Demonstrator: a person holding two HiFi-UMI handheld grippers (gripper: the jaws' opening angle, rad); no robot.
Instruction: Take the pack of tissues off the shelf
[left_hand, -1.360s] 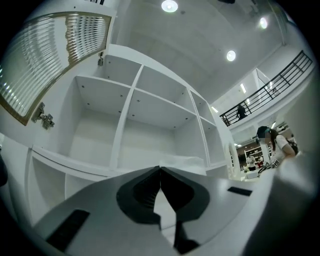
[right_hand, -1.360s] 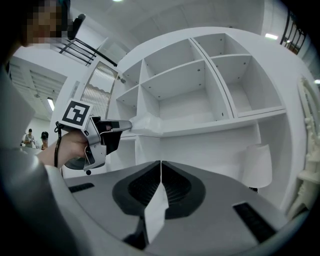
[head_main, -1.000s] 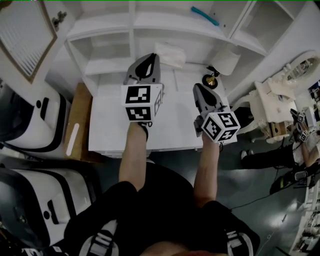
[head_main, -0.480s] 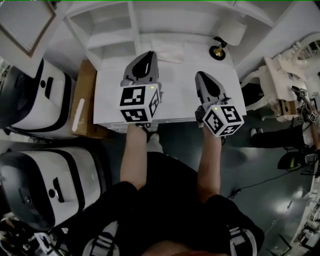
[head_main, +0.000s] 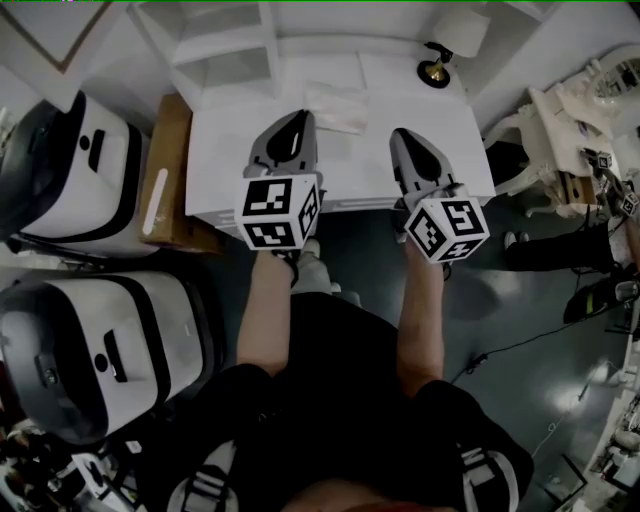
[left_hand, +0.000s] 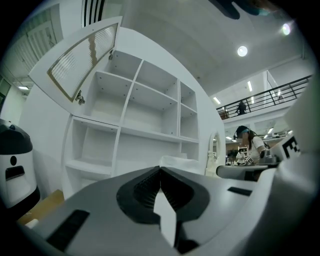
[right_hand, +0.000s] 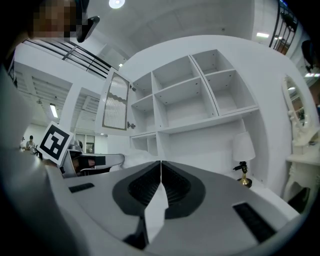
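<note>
1. You held both grippers low over the white desk (head_main: 225, 160). The left gripper (head_main: 298, 118) had its jaws pressed together, nothing between them.
2. The right gripper (head_main: 402, 137) matched it: jaws together, empty.
3. The tissue pack (head_main: 338, 107) lay flat on the desk, just past the left gripper's tip and off to the left of the right one. Neither gripper touched it.
4. Behind the pack rose the white shelves (head_main: 228, 55), all open cubbies, and a slatted door (left_hand: 82, 60) stood swung out at the upper left.
5. A lamp (head_main: 460, 32) with a white shade and a brass foot stood at the desk's back right.
6. On your left, a brown box (head_main: 168, 170) sat against the desk's side, with two white-and-black machines (head_main: 85, 170) beyond it.
7. On your right was ornate white furniture (head_main: 560, 130), and under you a dark floor (head_main: 520, 330) with a cable across it.
</note>
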